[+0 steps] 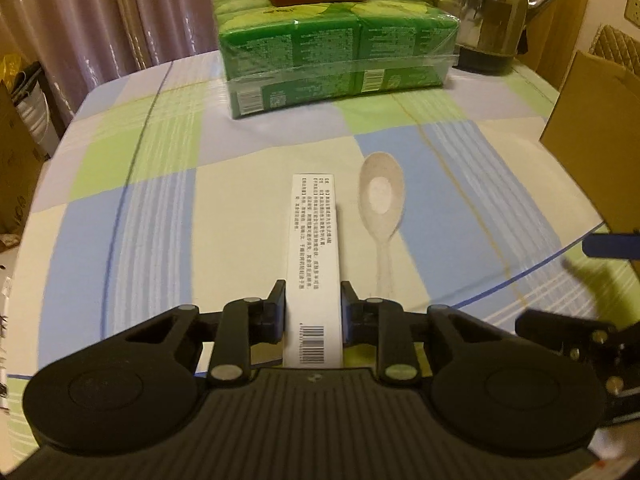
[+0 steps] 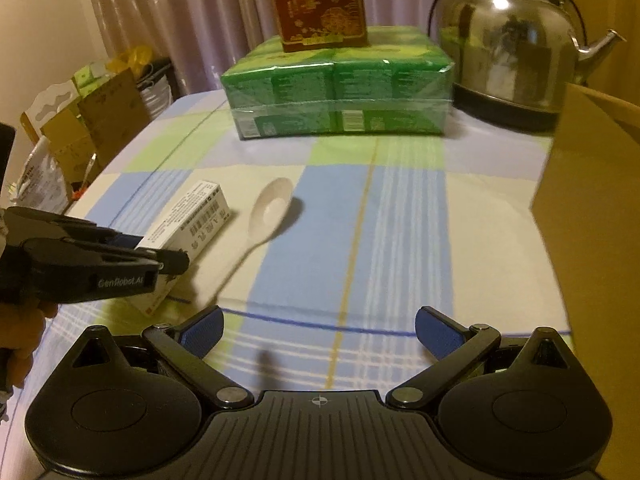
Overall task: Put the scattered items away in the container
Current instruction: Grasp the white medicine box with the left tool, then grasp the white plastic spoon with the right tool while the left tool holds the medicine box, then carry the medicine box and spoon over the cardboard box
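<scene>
The left gripper [image 1: 313, 312] pinches the near end of the long white box [image 1: 314, 256], which juts out over the table [image 1: 140, 208]; the right gripper [image 2: 318, 336] hangs spread and empty. The spoon [image 1: 380, 204] lies just beside the box; I judge the box could pivot or slip on the way to the cardboard container [image 2: 592, 216], because it is held only at one end.

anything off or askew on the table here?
Nothing damaged or spilled. The left claw is shut on the white carton, which lies beside the loose white spoon. The right claw is open. Only oddity: the red box perched atop the green tissue pack.
</scene>
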### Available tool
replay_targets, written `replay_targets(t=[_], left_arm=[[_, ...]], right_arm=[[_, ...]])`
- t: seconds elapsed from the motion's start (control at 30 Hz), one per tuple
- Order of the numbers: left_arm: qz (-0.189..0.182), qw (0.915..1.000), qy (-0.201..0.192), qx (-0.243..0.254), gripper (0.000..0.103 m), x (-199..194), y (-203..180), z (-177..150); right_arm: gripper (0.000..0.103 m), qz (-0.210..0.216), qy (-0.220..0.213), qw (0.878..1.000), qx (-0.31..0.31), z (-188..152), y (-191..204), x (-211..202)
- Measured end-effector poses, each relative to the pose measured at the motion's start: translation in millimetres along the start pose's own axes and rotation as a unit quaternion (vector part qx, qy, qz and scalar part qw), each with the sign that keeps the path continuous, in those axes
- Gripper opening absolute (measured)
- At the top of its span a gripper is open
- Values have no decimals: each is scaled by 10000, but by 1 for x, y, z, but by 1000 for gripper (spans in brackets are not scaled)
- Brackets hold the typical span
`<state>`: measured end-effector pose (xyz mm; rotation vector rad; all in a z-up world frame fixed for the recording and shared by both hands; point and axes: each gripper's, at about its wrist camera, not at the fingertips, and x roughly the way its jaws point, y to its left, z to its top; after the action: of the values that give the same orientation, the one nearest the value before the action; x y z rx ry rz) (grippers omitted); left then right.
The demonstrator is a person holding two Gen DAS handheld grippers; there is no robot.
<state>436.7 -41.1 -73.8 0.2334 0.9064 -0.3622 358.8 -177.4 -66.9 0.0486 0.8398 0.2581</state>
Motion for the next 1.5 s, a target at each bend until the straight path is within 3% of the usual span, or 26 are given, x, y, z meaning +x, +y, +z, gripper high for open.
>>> replay_targets(t=[0.23,0.37,0.43,0.7,0.77,0.87,0.93,1.1,1.27,1.5], left_arm=[[223,9993,-63,-278,22,0,29,-3],[182,9990,-141,-386,23,1,38,-2],[183,9985,-188,-477,29,1,43,-1],[-52,9978,-233,-623,30,4,54,-2],[-80,9977,-243,-633,30,4,56,-1],[-87,9975,-273,-643,30,4,58,0],[-83,9975,-283,-639,30,4,59,0],[-94,9982,-232,-537,22,6,54,0],[-118,9981,-193,-578,22,-1,47,-8],[-246,9974,-117,-664,22,-29,25,-40]], right_arm=[[85,151,-229,9996,-64,20,17,32],[81,125,-337,9992,-162,30,26,50],[76,100,-331,9992,-183,33,30,60],[65,-209,-419,9977,-480,36,44,88],[57,-286,-473,9969,-566,36,47,90],[36,-328,-546,9955,-708,35,50,89],[10,-358,-554,9942,-853,34,54,88],[3,-314,-474,9940,-931,32,55,82],[2,-270,-329,9941,-996,23,52,67],[2,-258,-127,9951,-943,-17,41,19]])
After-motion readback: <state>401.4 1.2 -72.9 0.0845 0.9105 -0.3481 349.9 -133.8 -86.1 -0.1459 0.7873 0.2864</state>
